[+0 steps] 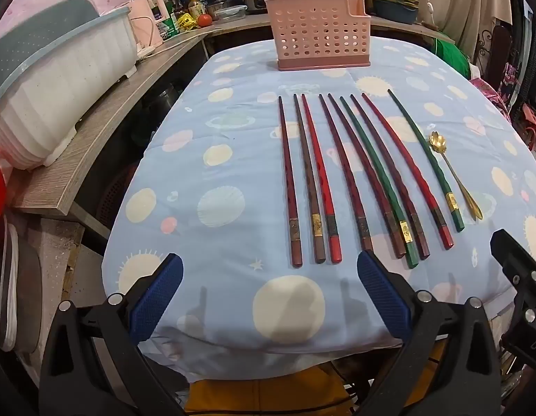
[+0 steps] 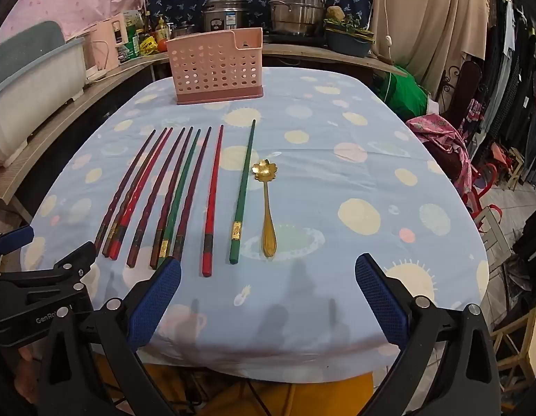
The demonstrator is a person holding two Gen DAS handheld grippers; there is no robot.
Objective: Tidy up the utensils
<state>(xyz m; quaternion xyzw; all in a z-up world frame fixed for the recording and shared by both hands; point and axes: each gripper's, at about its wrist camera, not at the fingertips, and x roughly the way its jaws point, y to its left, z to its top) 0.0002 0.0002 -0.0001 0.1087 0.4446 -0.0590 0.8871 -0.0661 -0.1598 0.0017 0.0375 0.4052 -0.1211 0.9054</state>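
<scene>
Nine chopsticks (image 1: 340, 180) are lying in a row on the counter (image 1: 198, 173), just ahead of both hand-held grippers. They are red, brown and green, with their thick ends pointing back at the grippers and their thin tips pointing away. One little gold spoon (image 2: 266, 208) is lying beside the last green chopstick (image 2: 243, 194), on the right end of the row.

Far ahead, past the thin tips, a pink basket (image 1: 320, 33) with lots of round holes is standing up on the counter. It looks empty, so nothing is being put away yet. I think this is the very start of the job.

The left hand-held gripper (image 1: 268, 298) is hovering low at the near edge of the counter. Its blue fingers (image 1: 153, 298) are spread wide apart and are holding nothing. The three left-most chopsticks are sitting right in front of its gap.

The right hand-held gripper (image 2: 268, 298) is also hovering at the near edge, wide apart and holding nothing. The green chopstick and the spoon are straight ahead of its gap.

Next, I think one gripper needs to be moving forward and down over one thick end, then squeezing it. Some chopsticks are lying very close together, so picking just one may be tricky. Then it needs lifting and dropping into the basket far ahead.
</scene>
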